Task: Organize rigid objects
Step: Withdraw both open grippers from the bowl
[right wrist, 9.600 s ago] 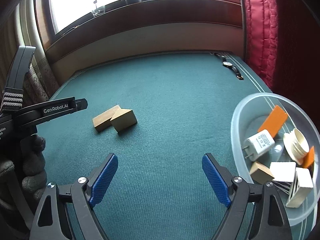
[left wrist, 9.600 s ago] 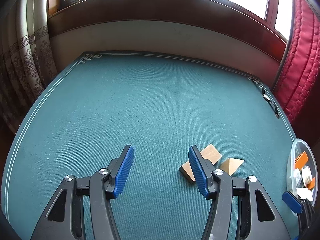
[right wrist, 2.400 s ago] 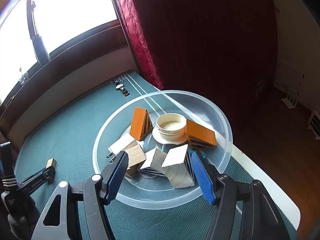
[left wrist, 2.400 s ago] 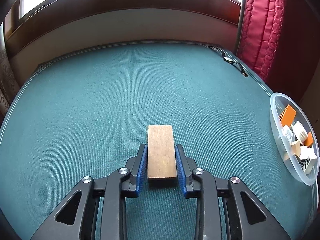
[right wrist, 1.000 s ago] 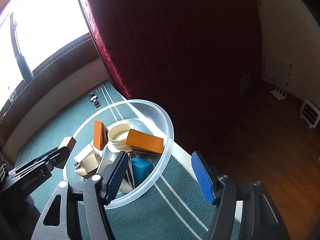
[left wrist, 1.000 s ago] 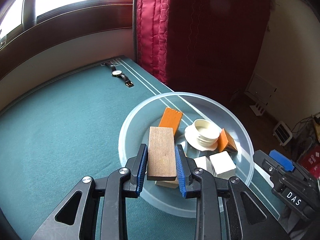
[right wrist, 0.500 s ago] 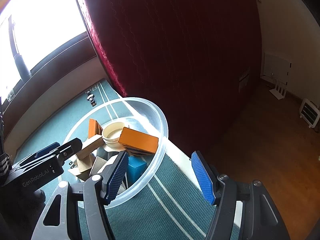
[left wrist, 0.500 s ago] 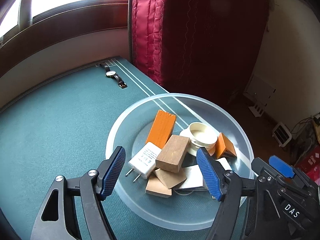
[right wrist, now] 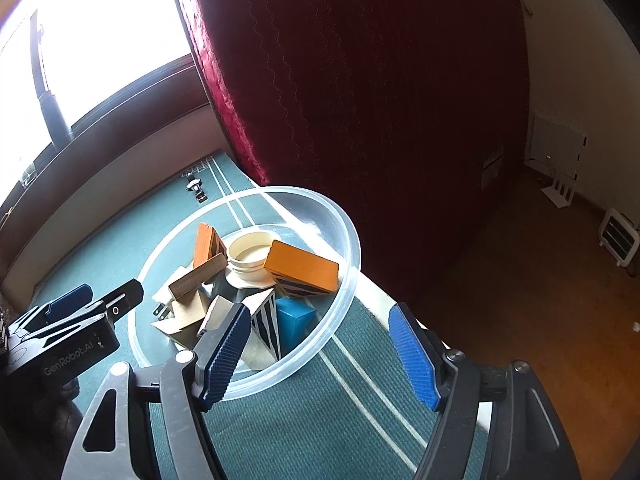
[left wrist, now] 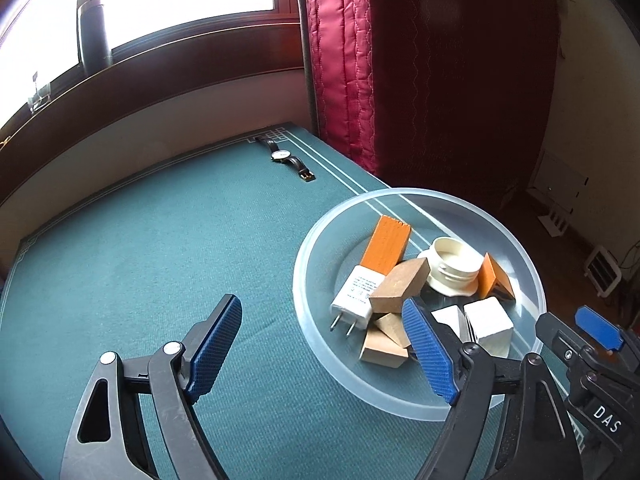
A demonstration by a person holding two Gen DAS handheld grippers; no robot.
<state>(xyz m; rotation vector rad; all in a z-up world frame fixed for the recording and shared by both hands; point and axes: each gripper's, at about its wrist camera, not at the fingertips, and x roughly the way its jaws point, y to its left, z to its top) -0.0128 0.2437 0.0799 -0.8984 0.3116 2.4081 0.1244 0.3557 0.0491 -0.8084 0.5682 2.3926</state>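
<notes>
Now I am tilting my left hand-held gripper (left wrist: 322, 342) downward over the near rim of the clear bowl (left wrist: 520, 248) on the green tabletop (left wrist: 160, 240); its jaws are opening with nothing between them. The brown wooden block (left wrist: 398, 290) is lying in the bowl against the white charger (left wrist: 356, 294). My right hand-held gripper (right wrist: 320, 350) is opening too, straddling the bowl's rim without gripping.

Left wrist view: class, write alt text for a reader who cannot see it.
A clear plastic bowl on a teal tabletop holds wooden blocks, a white charger and a cream lid. The left tool, opening and empty, hovers beside it.
</notes>
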